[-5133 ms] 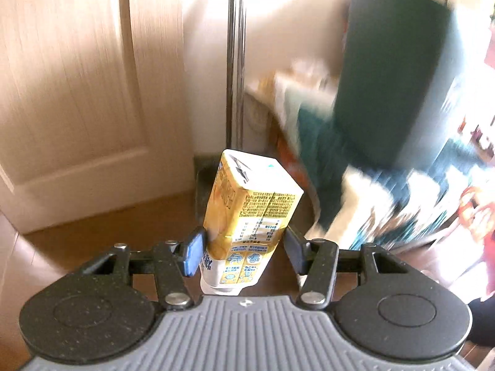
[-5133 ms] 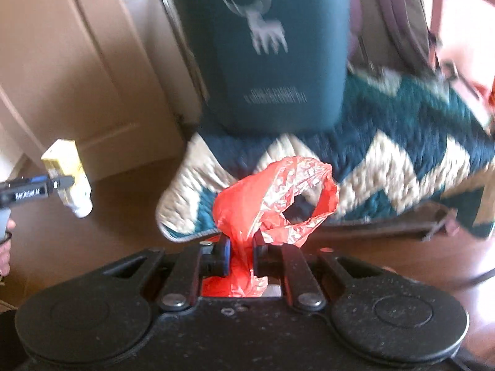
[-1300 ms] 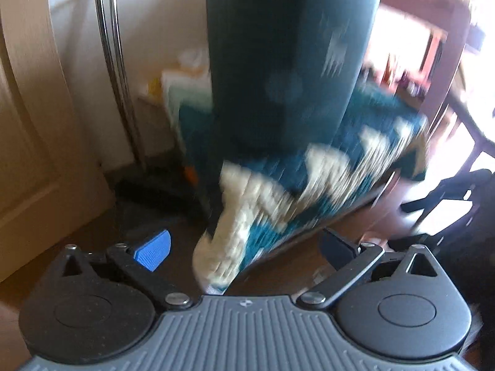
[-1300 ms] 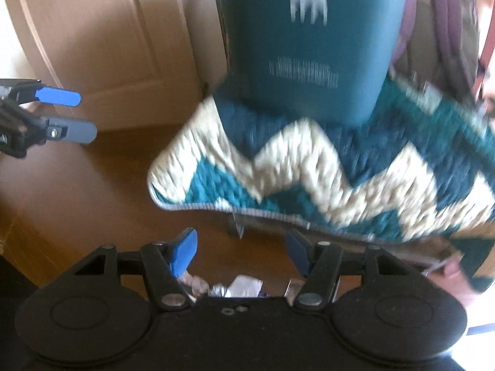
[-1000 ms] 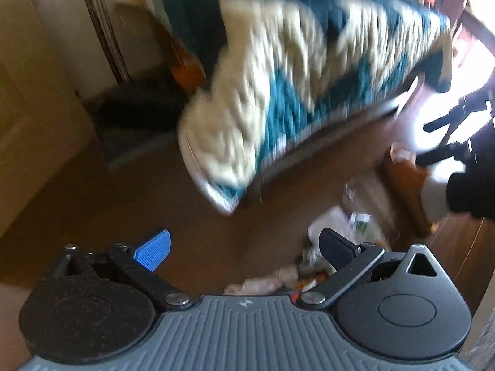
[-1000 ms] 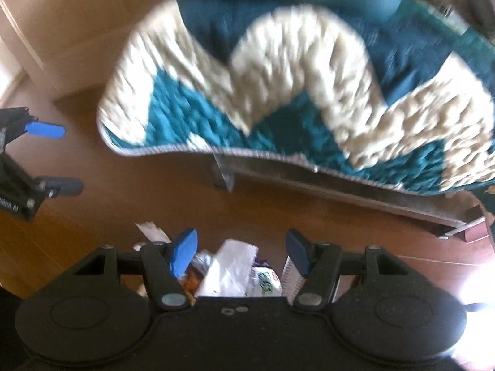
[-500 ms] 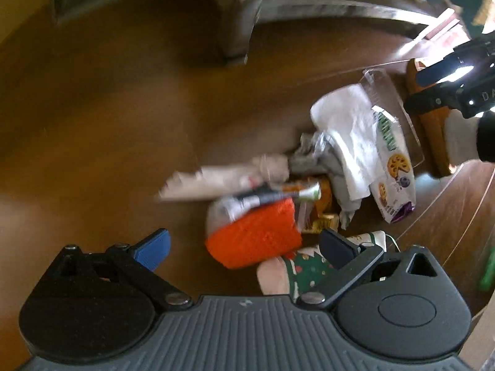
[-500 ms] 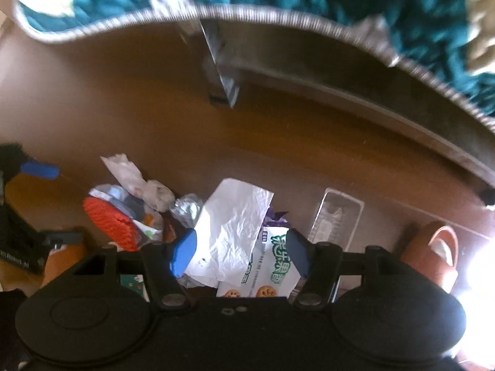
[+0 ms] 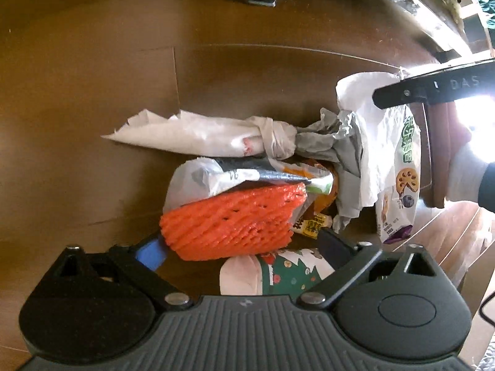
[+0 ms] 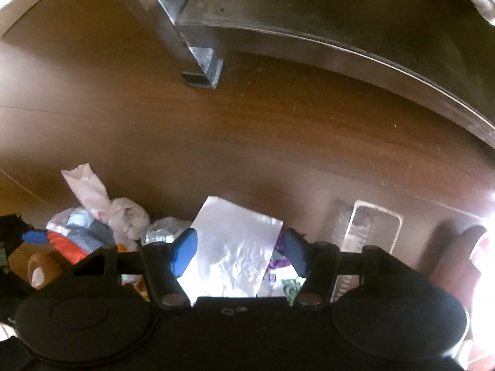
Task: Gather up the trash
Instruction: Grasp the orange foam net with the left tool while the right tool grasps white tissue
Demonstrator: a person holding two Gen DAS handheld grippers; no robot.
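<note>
left wrist view: left gripper is hanging with jaws wide, an orange net lying between them atop the trash on the floor. right gripper, jaws wide, is hovering over a white bag.

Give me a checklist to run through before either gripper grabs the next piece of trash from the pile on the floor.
1. Left gripper open: ok, jaws spread wide.
2. Left gripper lined up on a piece: ok, the orange foam net sits between its fingers, not yet clamped.
3. Right gripper open: ok, nothing held.
4. Right gripper lined up on a piece: ok, the white plastic bag lies between its fingers.
5. Net free to lift alone: not ok, a grey and white wrapper lies across its top edge.
6. Grippers apart from each other: ok, the right one reaches in over the snack packet, off to the side of the net.
</note>
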